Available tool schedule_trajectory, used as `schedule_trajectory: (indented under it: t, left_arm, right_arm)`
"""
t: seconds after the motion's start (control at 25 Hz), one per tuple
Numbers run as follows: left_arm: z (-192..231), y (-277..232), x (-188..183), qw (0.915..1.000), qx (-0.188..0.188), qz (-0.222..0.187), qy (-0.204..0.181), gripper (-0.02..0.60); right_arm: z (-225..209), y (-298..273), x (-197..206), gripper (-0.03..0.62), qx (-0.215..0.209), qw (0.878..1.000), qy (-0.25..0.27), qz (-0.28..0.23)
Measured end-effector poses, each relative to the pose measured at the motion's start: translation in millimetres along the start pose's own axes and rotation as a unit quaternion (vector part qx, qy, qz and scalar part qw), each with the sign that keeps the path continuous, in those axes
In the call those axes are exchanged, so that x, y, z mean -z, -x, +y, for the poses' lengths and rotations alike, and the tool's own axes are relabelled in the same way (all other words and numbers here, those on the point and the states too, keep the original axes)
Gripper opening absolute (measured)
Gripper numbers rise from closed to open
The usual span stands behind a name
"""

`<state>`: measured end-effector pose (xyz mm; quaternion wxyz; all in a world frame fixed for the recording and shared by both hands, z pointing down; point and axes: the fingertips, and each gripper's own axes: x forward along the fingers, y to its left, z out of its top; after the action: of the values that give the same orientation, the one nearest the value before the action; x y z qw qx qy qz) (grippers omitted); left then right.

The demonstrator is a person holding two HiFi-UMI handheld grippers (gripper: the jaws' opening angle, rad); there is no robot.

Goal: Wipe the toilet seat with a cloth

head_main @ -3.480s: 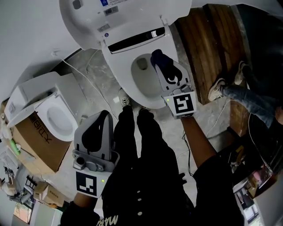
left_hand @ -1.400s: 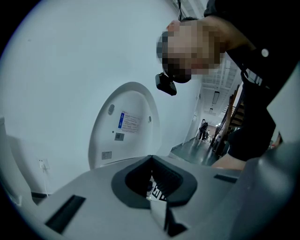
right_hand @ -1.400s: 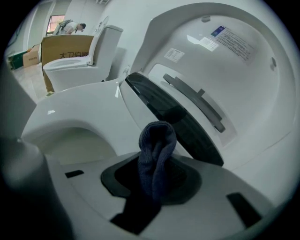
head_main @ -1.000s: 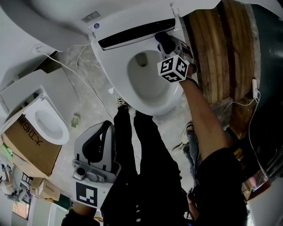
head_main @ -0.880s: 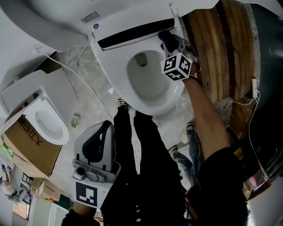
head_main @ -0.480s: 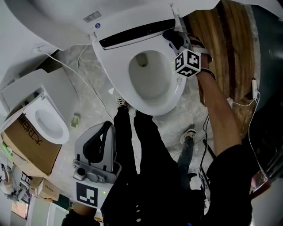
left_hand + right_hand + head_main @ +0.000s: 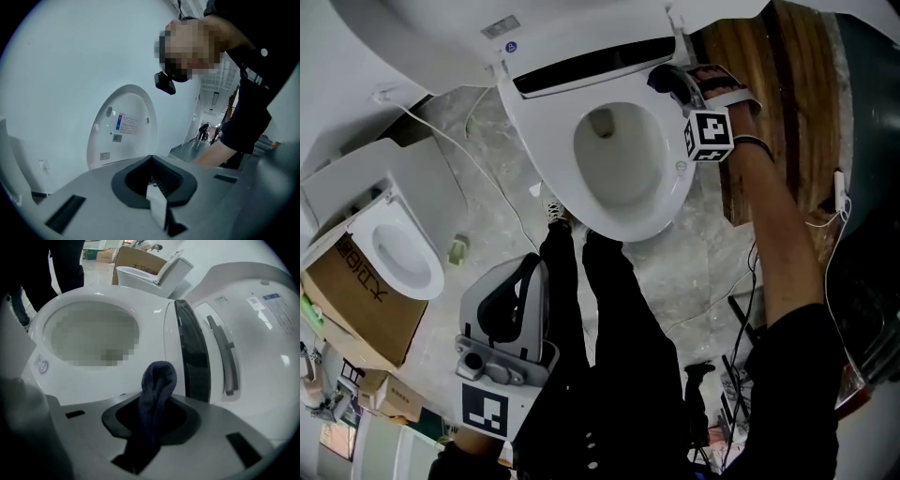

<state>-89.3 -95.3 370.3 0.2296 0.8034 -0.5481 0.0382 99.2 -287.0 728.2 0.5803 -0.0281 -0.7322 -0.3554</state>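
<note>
"Head view: what is shown?"
"A toilet seat (image 7: 670, 192) is seen from above, with the lid (image 7: 412, 37) raised behind it. The right gripper (image 7: 673, 86) is held at the seat's far right, beside the dark panel (image 7: 591, 67) at the back."
"Where is the cloth?"
"The dark blue cloth (image 7: 660, 77) is gripped in the right gripper's jaws, which are clenched on it. In the right gripper view it is seen bunched and sticking out towards the seat's rear edge. Whether the seat is touched cannot be told."
"And the left gripper?"
"The left gripper (image 7: 528, 272) is held near the person's legs (image 7: 619, 328), well apart from the seat. Its jaws are pressed together with nothing between them. A second toilet (image 7: 394, 253) is set on a cardboard box (image 7: 356, 300) at the left."
</note>
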Motion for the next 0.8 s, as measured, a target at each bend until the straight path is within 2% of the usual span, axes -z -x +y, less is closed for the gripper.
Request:
schedule_trajectory:
  t: [0.16, 0.8]
  left_arm:
    - [-3, 0, 1, 1.0, 0.003, 0.002, -0.002, 0.011]
    - [-22, -1, -1, 0.9997, 0.023, 0.002, -0.008, 0.011]
  right_arm:
    - [14, 3, -3, 0.092, -0.011, 1.0, 0.021, -0.004]
    - [79, 26, -17, 0.086, -0.069, 0.997, 0.035, -0.012]
